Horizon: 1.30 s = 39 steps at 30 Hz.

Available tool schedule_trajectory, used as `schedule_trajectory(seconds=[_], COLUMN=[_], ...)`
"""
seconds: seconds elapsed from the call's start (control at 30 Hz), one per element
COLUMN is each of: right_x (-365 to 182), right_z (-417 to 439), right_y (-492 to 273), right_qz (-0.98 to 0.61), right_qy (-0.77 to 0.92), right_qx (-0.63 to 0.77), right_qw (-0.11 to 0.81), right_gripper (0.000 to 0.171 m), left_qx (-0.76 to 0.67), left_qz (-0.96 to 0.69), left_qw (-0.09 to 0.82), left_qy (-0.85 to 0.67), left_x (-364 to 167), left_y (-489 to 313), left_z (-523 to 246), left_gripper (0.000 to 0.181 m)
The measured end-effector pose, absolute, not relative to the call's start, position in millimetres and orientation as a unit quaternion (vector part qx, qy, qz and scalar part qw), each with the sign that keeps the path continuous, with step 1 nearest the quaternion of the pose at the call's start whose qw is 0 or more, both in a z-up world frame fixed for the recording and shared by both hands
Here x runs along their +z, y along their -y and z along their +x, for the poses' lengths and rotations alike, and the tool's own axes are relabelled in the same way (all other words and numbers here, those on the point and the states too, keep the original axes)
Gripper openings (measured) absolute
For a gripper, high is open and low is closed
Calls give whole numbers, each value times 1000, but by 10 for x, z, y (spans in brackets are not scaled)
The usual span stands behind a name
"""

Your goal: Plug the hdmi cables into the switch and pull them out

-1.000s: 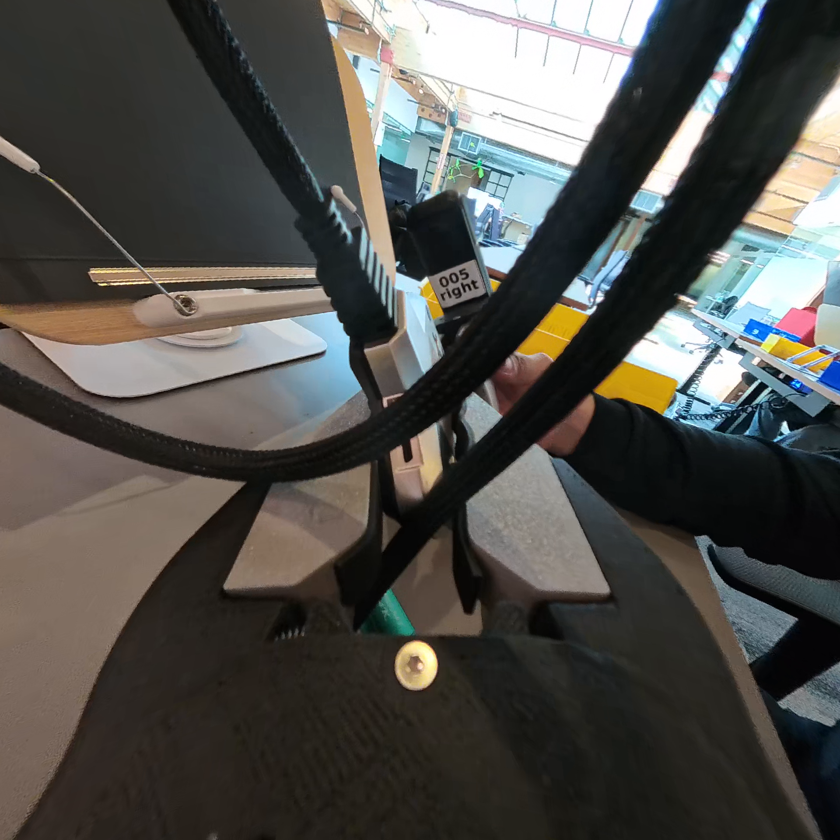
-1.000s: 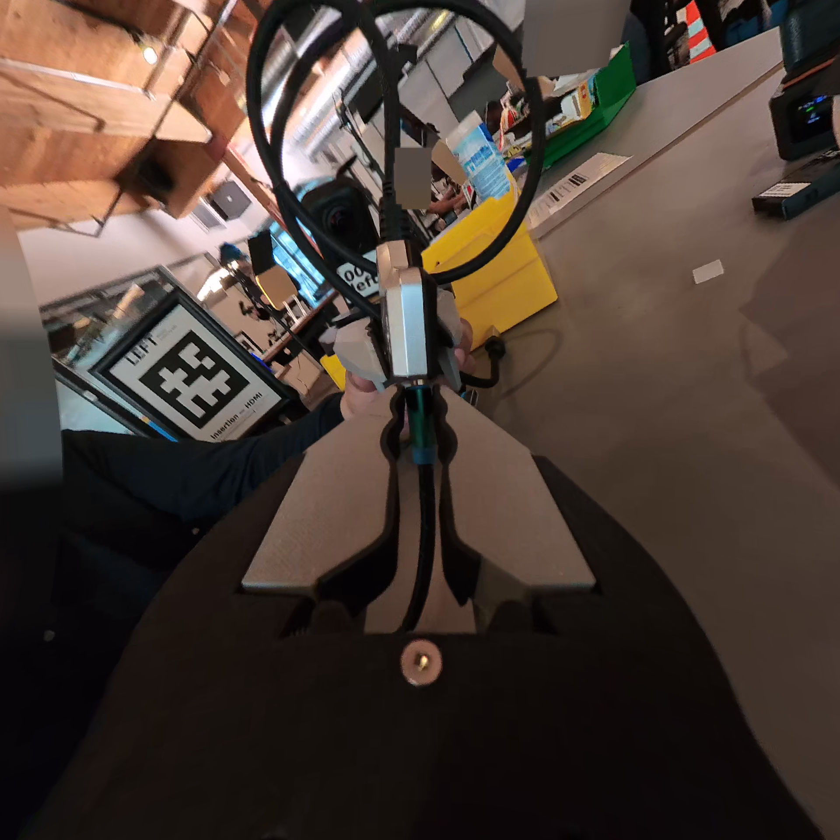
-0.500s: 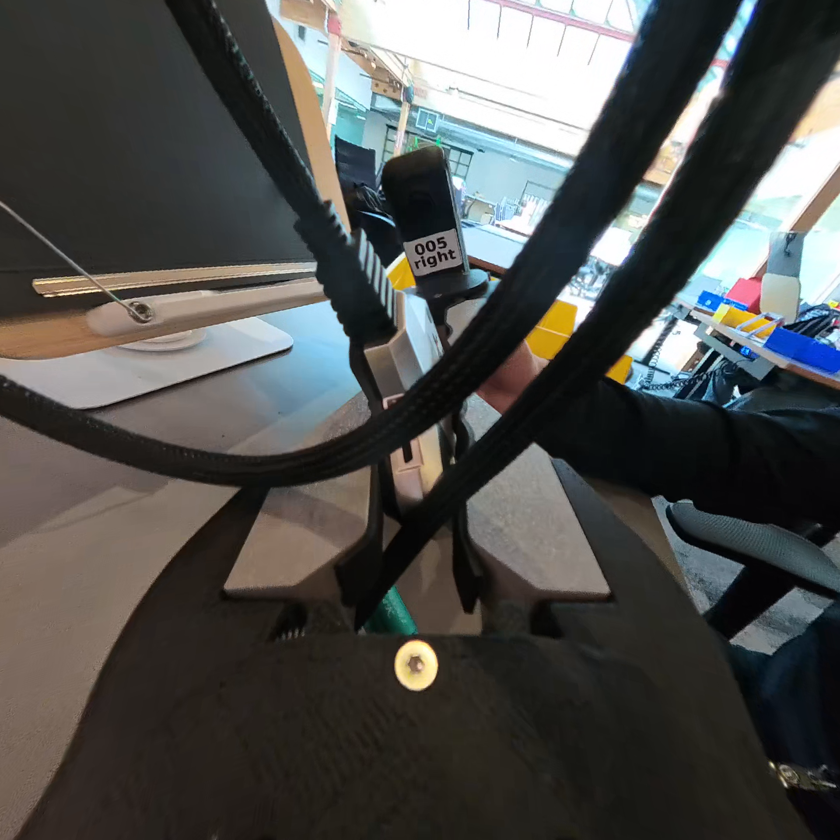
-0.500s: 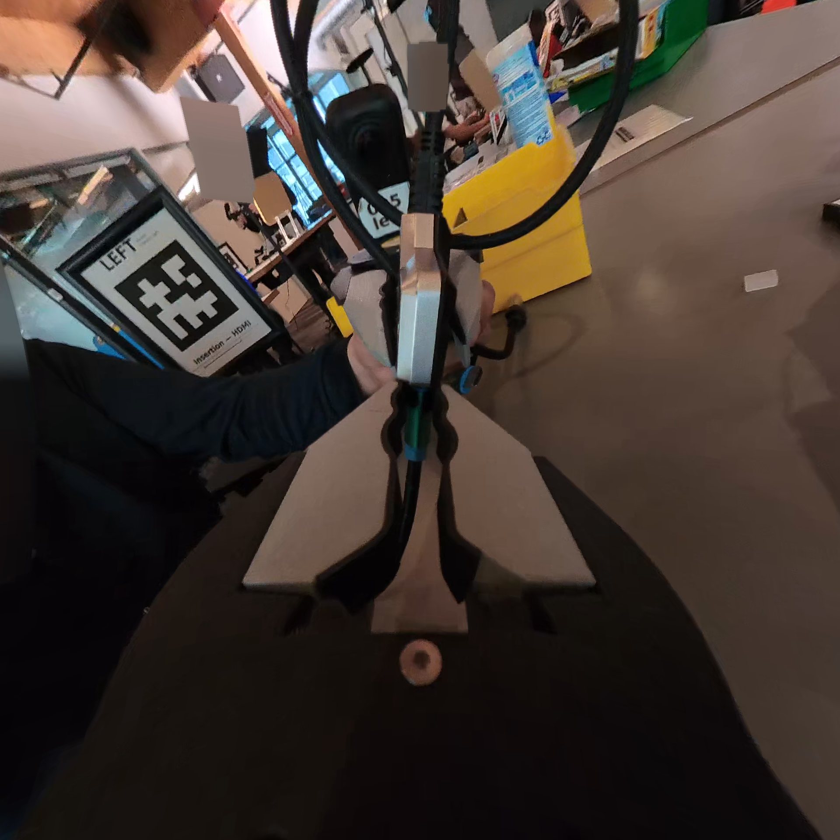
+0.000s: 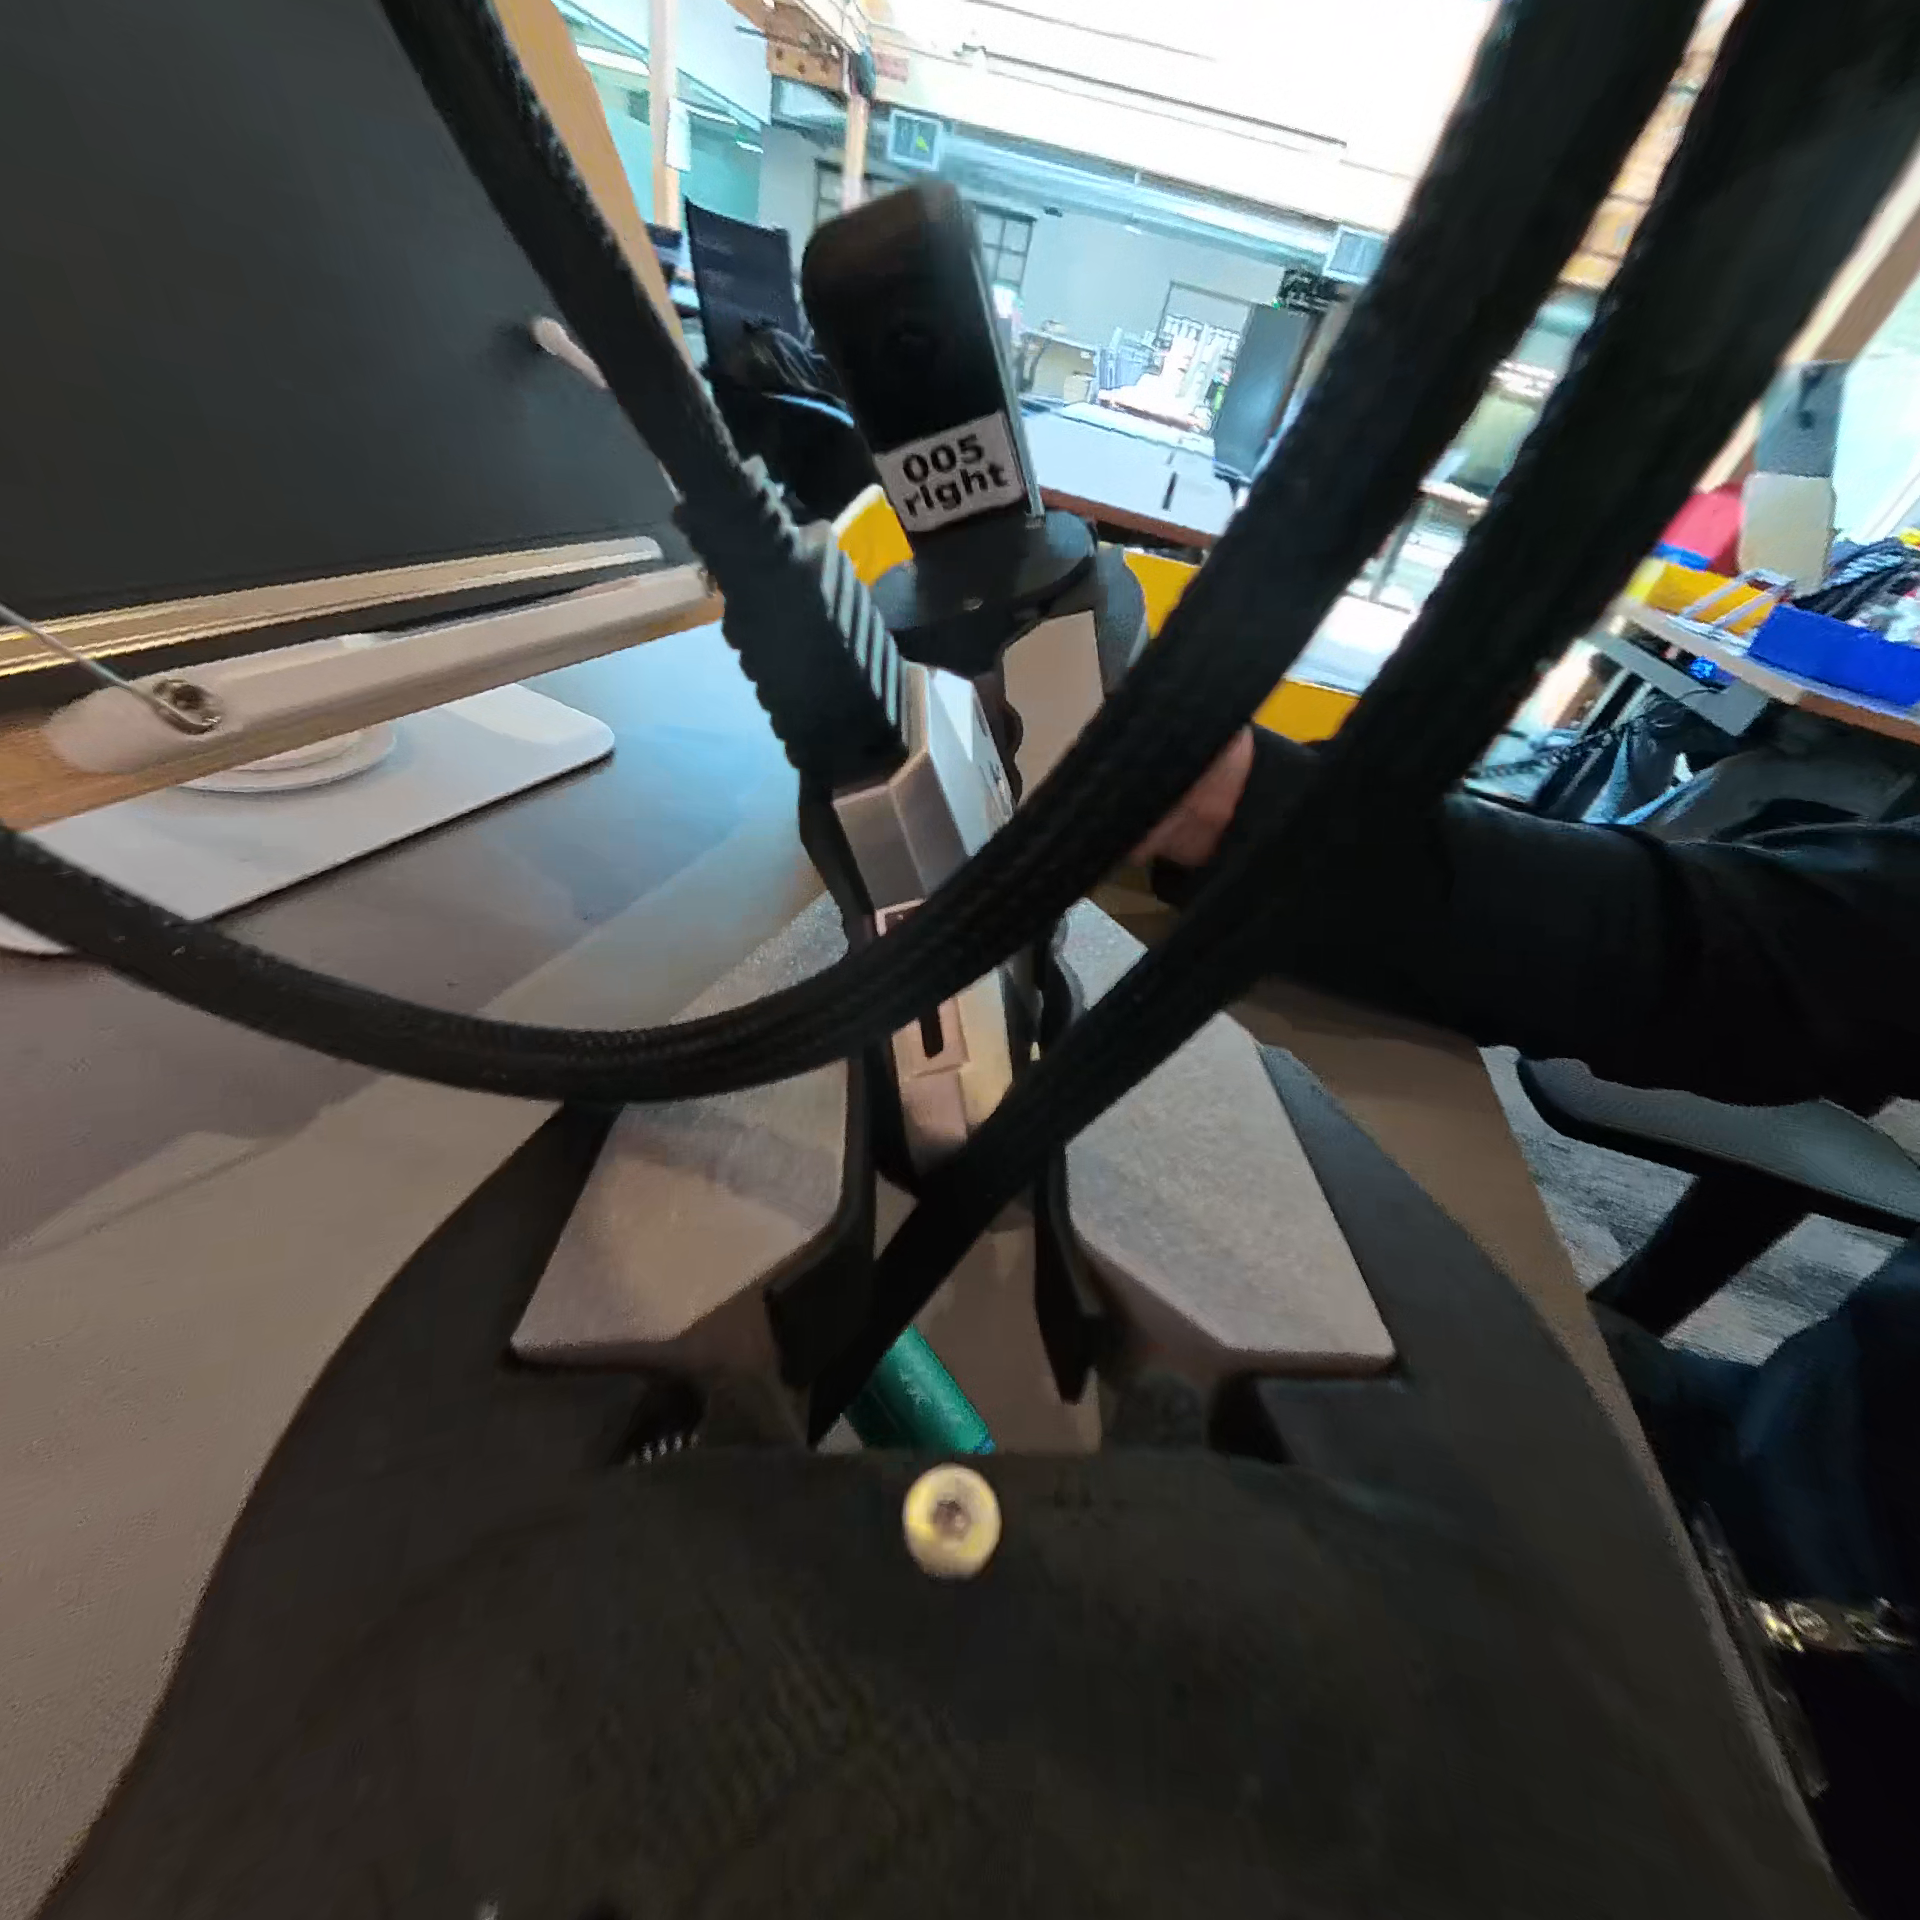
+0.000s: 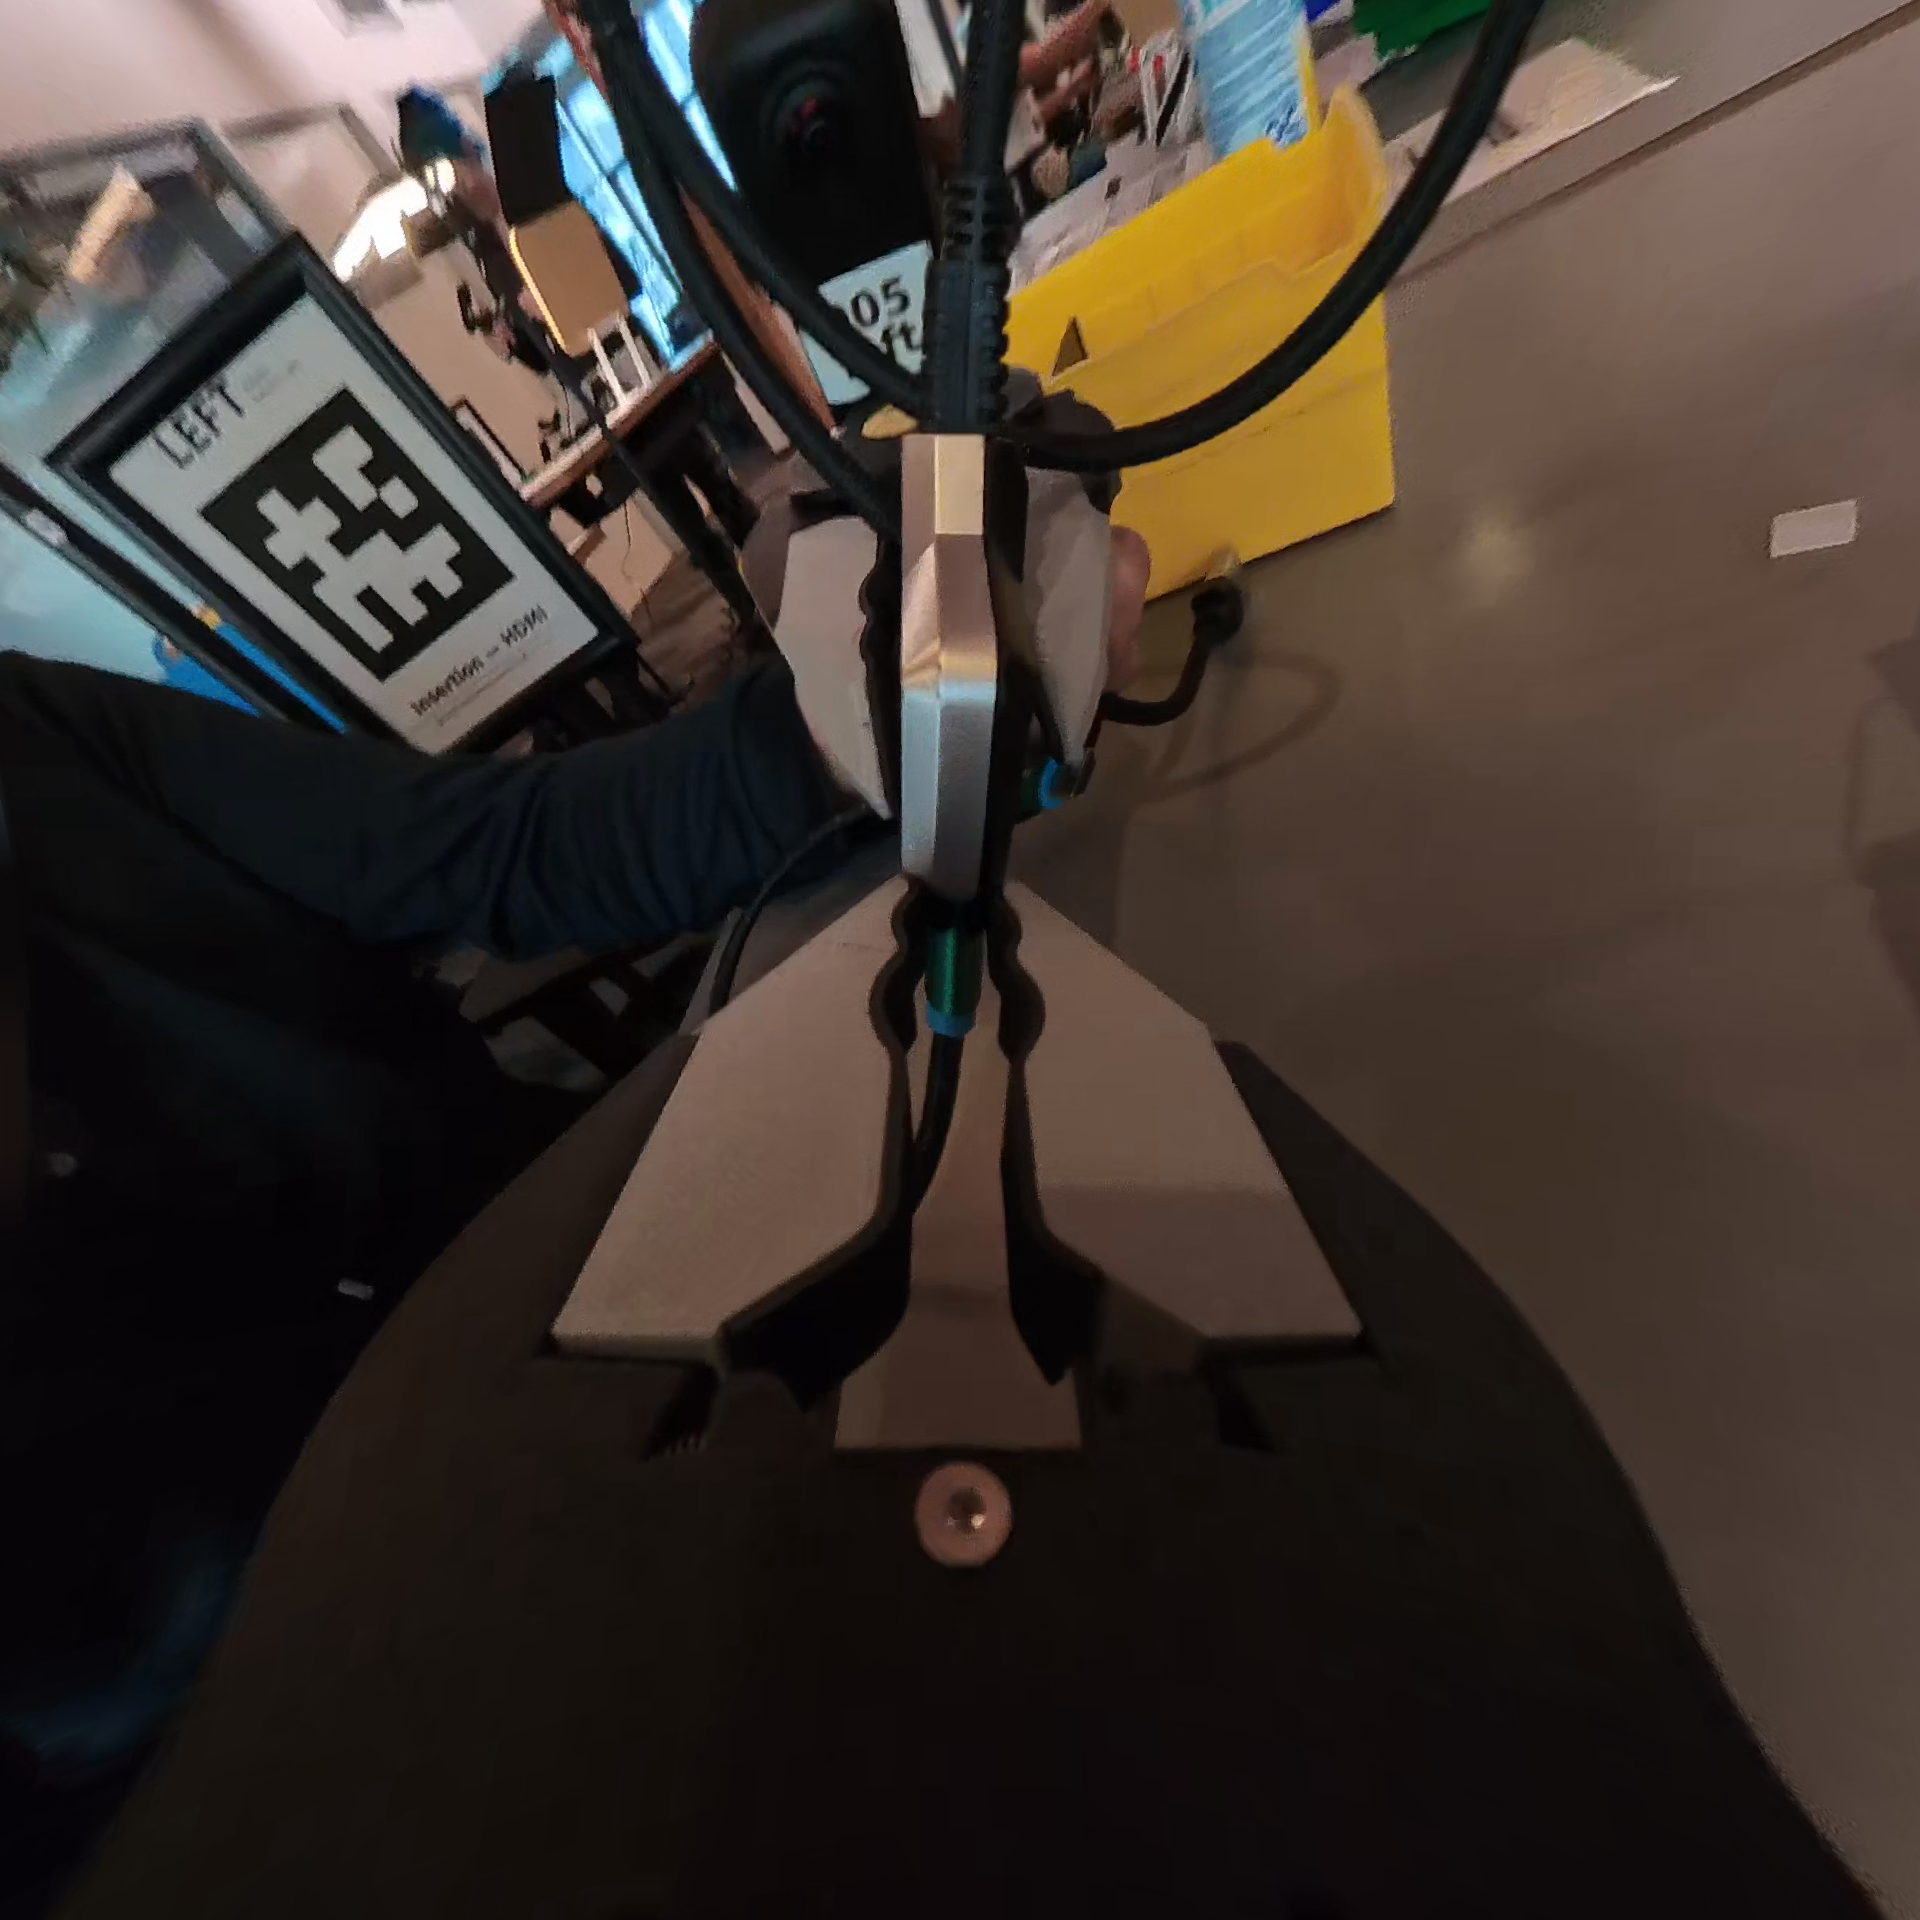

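My left gripper [image 5: 951, 1039] is shut on the silver HDMI switch [image 5: 940, 935], held on edge above the table. A black ribbed connector [image 5: 805, 623] sits in the switch's far end. Black braided cables [image 5: 1299, 623] loop across this view. A green plug end [image 5: 914, 1392] shows low between the left fingers. In the right wrist view my right gripper [image 6: 948, 935] is shut on a green HDMI plug [image 6: 945, 971] that meets the near end of the switch [image 6: 945, 665]. The left gripper's fingers [image 6: 831, 665] clamp the switch from both sides.
A dark monitor on a white stand [image 5: 312, 748] is at the left. A yellow bin [image 6: 1226, 395] stands on the grey table [image 6: 1558, 831]. A framed marker sign [image 6: 343, 530] stands at the left. A person's dark sleeve [image 5: 1610, 935] crosses the right side. Both grippers' tips are close together, under 4 cm apart.
Both grippers have swung together with the switch between them, so the backgrounds have shifted. The switch looks longer in the right wrist view. Both grips are unchanged.
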State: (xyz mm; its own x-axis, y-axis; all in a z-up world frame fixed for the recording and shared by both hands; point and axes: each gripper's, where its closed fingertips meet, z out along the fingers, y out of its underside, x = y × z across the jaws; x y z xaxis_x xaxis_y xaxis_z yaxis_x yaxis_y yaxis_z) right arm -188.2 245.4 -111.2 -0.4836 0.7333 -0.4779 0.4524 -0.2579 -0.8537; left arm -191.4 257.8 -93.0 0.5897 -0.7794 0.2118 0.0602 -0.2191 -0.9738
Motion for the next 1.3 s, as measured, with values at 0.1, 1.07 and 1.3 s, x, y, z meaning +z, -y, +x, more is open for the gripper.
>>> schedule_trajectory(seconds=[0.1,1.07,1.3], right_x=[-1047,-1128,-1204], right_z=[-1984,-2010,-2127], right_y=[-2571,-2545,-2387], right_qz=[-518,-525,-526], right_qy=[547,541,548], right_qx=[646,653,648], right_qw=[126,68,57], right_gripper=[9,8,8], left_qx=[-364,-370,-379], left_qz=[-685,-699,-672], left_qw=[592,575,610], left_qy=[-218,-209,-179], left_x=[-885,-922,-754], left_y=[-2675,-2687,-2691], left_z=[-2020,-2073,-2208], left_gripper=[27,27,28])
